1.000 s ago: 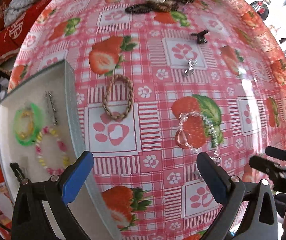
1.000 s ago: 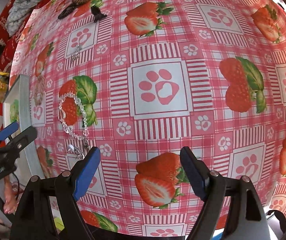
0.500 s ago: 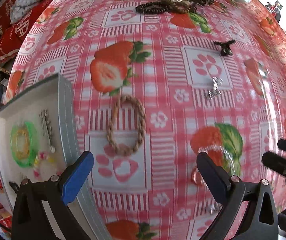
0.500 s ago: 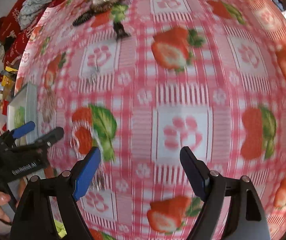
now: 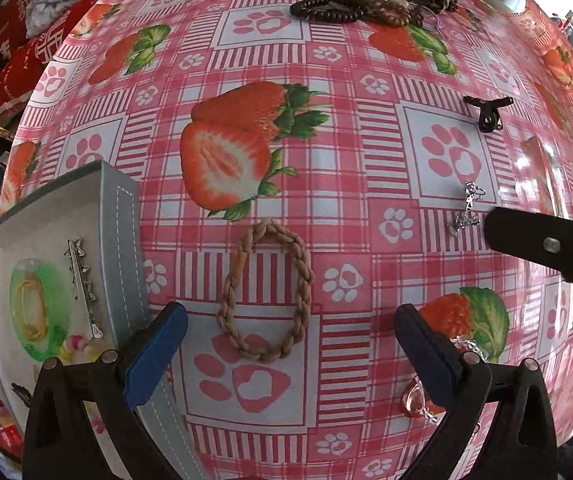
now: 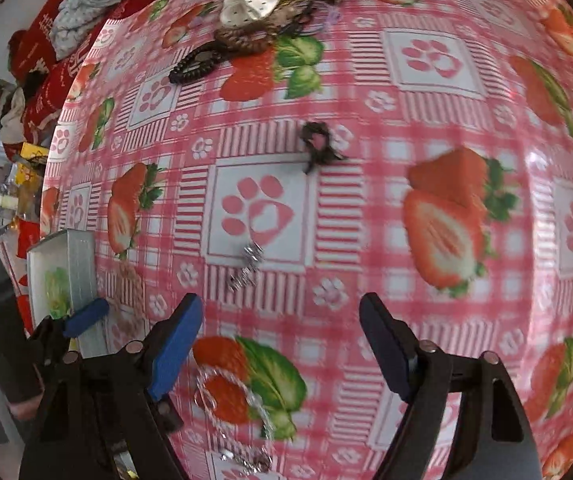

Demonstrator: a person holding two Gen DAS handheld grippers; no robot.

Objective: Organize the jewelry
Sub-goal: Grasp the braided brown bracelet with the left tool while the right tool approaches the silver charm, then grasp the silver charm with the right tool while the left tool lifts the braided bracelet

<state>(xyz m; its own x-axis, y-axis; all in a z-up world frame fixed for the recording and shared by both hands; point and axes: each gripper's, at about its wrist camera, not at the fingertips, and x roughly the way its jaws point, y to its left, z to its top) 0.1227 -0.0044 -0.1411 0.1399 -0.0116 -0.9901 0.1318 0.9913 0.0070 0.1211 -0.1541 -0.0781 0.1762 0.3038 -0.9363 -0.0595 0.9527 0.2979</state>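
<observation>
1. Left wrist view: the left hand-held gripper (image 5: 290,350) hangs released, its jaws either side of the braided rope bracelet (image 5: 264,290) lying on the table (image 5: 366,168) beside the grey tray (image 5: 122,240). The bracelet looks light, soft and floppy; pinching one braided side should hold.
2. Right wrist view: the right hand-held gripper (image 6: 280,346) is closing with nothing between its jaws. Only here is the crystal bead bracelet (image 6: 230,412) seen nearly whole, though blurred.

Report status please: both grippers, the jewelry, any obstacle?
Left gripper open, empty, over braided bracelet. Right gripper empty, jaws closing, near silver chain. Grey tray holds green bangle, hair clip. Nothing blocking.
</observation>
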